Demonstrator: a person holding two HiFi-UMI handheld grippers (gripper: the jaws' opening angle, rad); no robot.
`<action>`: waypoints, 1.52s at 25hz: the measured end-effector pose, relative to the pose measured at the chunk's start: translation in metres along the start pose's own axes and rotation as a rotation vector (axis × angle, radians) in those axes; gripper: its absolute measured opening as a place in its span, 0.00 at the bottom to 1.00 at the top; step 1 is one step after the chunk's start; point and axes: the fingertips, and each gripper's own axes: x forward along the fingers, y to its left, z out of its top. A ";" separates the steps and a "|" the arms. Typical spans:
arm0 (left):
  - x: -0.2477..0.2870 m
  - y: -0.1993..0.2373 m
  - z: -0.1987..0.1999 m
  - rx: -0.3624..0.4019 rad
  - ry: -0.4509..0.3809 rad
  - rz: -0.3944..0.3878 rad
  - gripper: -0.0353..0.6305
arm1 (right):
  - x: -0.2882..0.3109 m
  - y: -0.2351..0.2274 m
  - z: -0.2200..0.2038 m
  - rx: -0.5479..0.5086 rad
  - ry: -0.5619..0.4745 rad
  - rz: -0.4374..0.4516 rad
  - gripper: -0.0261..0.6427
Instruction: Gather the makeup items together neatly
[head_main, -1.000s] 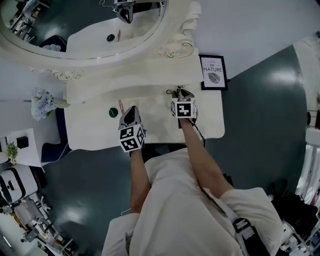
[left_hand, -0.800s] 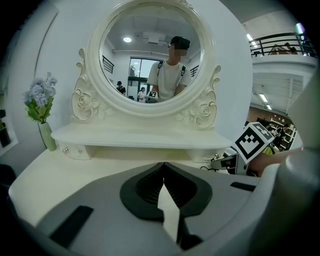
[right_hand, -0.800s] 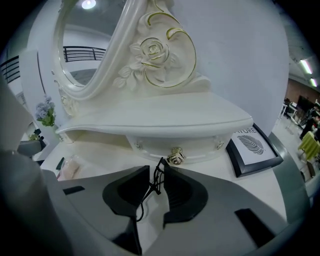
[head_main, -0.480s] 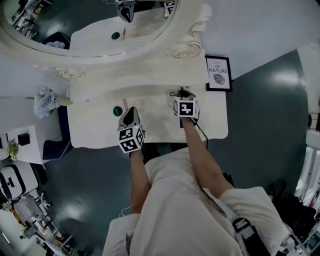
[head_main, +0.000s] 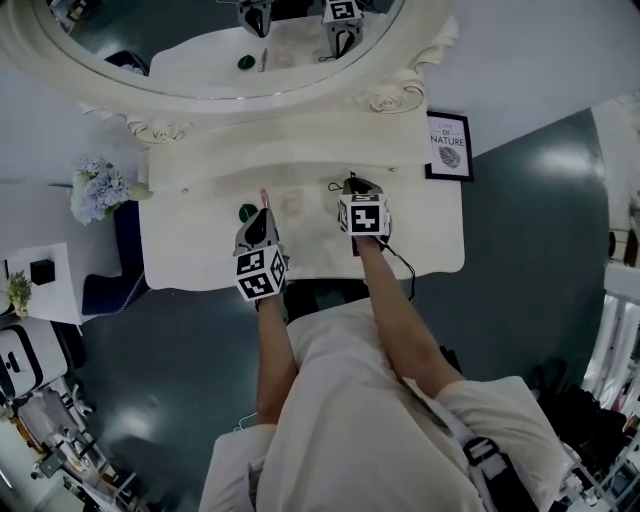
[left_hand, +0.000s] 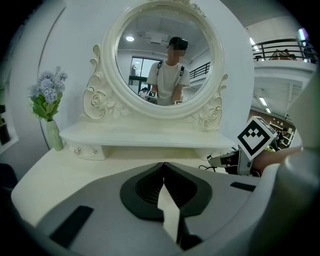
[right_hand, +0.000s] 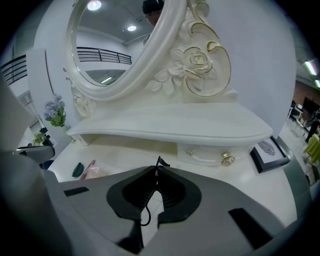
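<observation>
Right gripper (right_hand: 158, 167): jaws have just been closing and now stand clamped on a thin black strand (right_hand: 159, 161). Its tip pokes out just past the jaw tips and a loop of it hangs behind the pads. What the strand is cannot be settled from these views, possibly a cord or a fine pin. The gripper is held above the white dressing table (head_main: 200, 262), in front of the low shelf with a brass drawer knob (right_hand: 228, 159). Left gripper (left_hand: 163, 167): jaws pressed together, nothing seen between them. It is held over the table's left-centre, with the right gripper's marker cube (left_hand: 256, 137) visible to its right. In the head view the left gripper (head_main: 257, 228) sits just below the loose makeup items and the right gripper (head_main: 356, 188) is well to their right. Makeup items on the tabletop: a small dark green item (head_main: 247, 212), a pink stick (head_main: 264, 197) just beside it, and a pale translucent piece (head_main: 292, 204) just right of the stick. All three lie close together, left of the right gripper. Other objects: an oval mirror (left_hand: 107, 85) in a carved frame behind the shelf, a vase of pale blue flowers (left_hand: 47, 100) at the table's left end, and a framed leaf print (head_main: 449, 145) at its right end.
</observation>
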 end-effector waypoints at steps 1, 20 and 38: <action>-0.001 0.003 0.001 0.003 -0.003 -0.005 0.08 | 0.001 0.008 0.001 -0.007 0.001 0.007 0.11; -0.018 0.082 0.004 -0.039 -0.026 -0.003 0.08 | 0.022 0.067 -0.022 -0.138 0.111 0.065 0.11; -0.027 0.102 0.001 -0.077 -0.044 -0.003 0.08 | 0.028 0.076 -0.034 -0.193 0.134 0.043 0.12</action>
